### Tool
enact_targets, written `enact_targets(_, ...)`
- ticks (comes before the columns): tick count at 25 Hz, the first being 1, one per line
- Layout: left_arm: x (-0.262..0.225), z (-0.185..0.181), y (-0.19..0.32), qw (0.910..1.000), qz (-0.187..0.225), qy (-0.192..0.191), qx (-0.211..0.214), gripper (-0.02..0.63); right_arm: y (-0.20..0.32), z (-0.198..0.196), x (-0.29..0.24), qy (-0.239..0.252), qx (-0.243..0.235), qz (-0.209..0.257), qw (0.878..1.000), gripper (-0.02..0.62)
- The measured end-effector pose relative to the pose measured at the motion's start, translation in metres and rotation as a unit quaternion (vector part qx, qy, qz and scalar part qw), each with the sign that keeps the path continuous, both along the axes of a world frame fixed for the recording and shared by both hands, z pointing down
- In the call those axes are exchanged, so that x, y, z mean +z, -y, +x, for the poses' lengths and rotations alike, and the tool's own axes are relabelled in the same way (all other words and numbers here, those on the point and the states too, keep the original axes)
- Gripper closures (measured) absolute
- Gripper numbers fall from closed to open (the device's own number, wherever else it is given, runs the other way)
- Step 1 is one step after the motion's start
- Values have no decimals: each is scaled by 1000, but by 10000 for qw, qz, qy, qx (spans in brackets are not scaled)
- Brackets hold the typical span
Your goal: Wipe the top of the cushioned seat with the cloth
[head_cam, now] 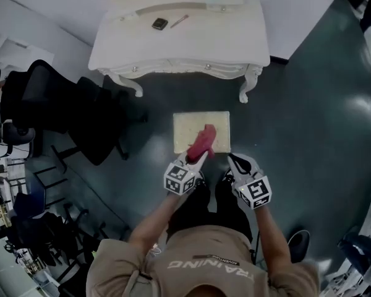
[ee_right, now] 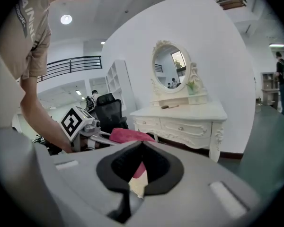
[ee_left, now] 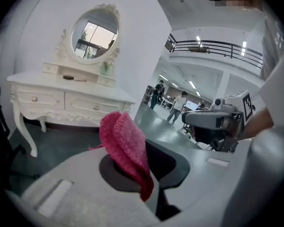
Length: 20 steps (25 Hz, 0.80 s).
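left gripper [head_cam: 196, 158] pinches red cloth [head_cam: 203, 141] over cushioned seat [head_cam: 186, 131]

the left gripper's jaws are closed on a fold of the red cloth, which stands up between them in the left gripper view and hangs down over the nearer pad; seen from the head view, the cloth lies over the near half of the cream, square cushioned seat, though contact with the top cannot be made out; the right gripper [head_cam: 237, 161] is held just beside the seat's near right corner, jaw tips together with nothing gripped; its own view looks past them to the cloth and the other gripper's marker cube; the seat stands on a dark green floor [head_cam: 309, 122] in front of a white dressing table [head_cam: 179, 48] with an oval mirror [ee_left: 94, 34]; a phone [head_cam: 159, 23] and a pen [head_cam: 179, 21] lie on the tabletop; a black office chair [head_cam: 49, 98] stands well apart to the left.
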<state>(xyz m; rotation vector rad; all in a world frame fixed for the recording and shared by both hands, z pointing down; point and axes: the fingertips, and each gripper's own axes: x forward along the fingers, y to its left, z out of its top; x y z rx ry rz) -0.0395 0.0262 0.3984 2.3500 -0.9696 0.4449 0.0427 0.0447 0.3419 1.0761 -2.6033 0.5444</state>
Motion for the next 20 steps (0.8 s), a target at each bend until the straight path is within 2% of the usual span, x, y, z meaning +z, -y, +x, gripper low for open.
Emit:
enact_targets(6,-87,-40,1,9984,395,-15,-406,569,7,-19,-76,-119,-105,374,9992,594)
enact_targets(11,-142,-63,8,9962,719,-40,-491,569,17,-33,-126,95,-117,436,9989,594)
enact_targets(17,-209,-80,36,9916,1166,-48,-566,569,38,-45,-196,-35,-172,768,9969,594)
enact_targets(20,-246,-89,44,9882,1366,-156,-677,569,42,-49,-227,73,-95,834,9964,594)
